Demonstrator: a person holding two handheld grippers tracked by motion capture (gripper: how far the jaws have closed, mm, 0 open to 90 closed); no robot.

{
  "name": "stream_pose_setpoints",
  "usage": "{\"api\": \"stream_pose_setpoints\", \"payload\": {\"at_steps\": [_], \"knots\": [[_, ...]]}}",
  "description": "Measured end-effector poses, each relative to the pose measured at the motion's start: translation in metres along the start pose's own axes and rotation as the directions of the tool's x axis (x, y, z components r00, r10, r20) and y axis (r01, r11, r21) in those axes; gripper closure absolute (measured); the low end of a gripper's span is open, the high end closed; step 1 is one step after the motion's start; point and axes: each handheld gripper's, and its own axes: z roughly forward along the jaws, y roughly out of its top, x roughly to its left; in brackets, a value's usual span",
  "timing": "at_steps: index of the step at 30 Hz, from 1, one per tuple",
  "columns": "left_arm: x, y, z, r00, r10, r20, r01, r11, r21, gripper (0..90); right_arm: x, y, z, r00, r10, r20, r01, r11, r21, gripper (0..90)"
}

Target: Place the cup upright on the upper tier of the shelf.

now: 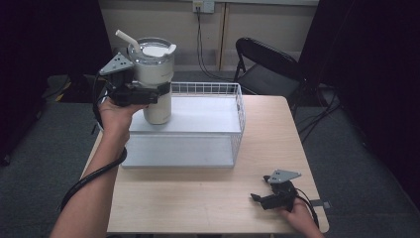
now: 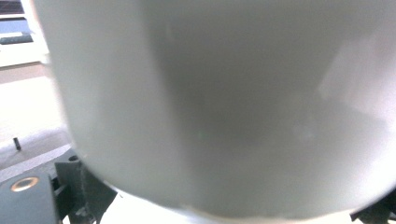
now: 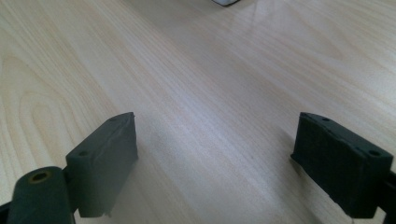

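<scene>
A tall white tumbler (image 1: 158, 111) with a lid and a bent straw (image 1: 127, 40) stands upright over the back left corner of a white wire basket (image 1: 238, 106); whether its base touches the basket floor I cannot tell. My left gripper (image 1: 157, 92) is shut on the tumbler's middle from the left side. In the left gripper view the tumbler's pale wall (image 2: 224, 102) sits right against the camera. My right gripper (image 1: 257, 198) rests low at the table's front right, open, with bare wood between its fingers (image 3: 107, 163).
The basket takes up the back left half of the light wooden table (image 1: 198, 198). A black folding chair (image 1: 267, 64) stands behind the table's back right corner. Cables hang from a wall socket (image 1: 203, 6). Dark floor surrounds the table.
</scene>
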Motion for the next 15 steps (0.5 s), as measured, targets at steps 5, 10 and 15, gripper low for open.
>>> {"api": "stream_pose_setpoints", "payload": {"at_steps": [5,10,15], "knots": [[0.0032,-0.0020,0.0039,0.9999,0.007,-0.014,-0.007,1.0000,0.002,9.0,0.0000,0.0000,0.0000,1.0000,0.000,0.000,0.000,1.000,-0.001,12.9],[0.0068,-0.0028,0.0079,0.9996,0.012,-0.025,-0.012,0.9999,0.012,9.0,0.0000,0.0000,0.0001,1.0000,0.000,0.000,0.000,1.000,-0.001,13.0],[0.0107,-0.0041,0.0094,0.9994,0.006,-0.034,-0.006,1.0000,0.002,8.9,0.0000,0.0000,0.0000,1.0000,0.000,0.000,0.000,1.000,0.000,13.0]]}}
